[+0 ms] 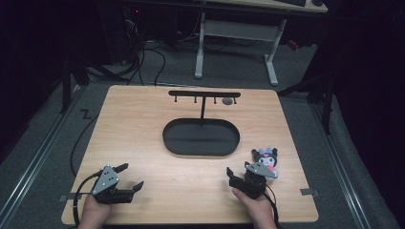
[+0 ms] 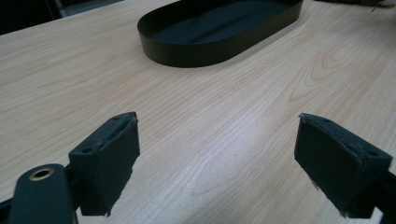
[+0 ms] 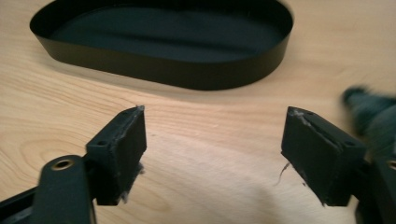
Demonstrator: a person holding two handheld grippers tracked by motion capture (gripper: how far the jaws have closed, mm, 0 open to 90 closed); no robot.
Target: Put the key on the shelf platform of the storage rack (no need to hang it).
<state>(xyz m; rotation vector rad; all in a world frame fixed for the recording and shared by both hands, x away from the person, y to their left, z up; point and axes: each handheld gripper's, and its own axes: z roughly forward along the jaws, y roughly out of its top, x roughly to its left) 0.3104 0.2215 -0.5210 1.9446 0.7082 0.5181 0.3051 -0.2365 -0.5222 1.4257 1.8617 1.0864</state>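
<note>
A black oval tray [image 1: 168, 138] lies at the table's middle, with a thin black T-shaped hook stand [image 1: 204, 95] rising from its far edge. A small grey thing [image 1: 228, 101] hangs near the stand's right end. A black and pink character toy [image 1: 267, 157] lies flat at the right. My right gripper [image 1: 241, 170] sits just left of the toy, open, with bare wood between its jaws [image 3: 215, 158]; the toy [image 3: 369, 109] is blurred at that view's right edge. My left gripper [image 1: 133, 175] rests near the front left, open and empty [image 2: 217, 158], facing the tray [image 2: 196, 53].
The wooden table [image 1: 133, 124] ends close behind both hands. Cables [image 1: 76, 143] trail off its left side. A white-legged desk frame [image 1: 272, 67] stands on the floor beyond the far edge.
</note>
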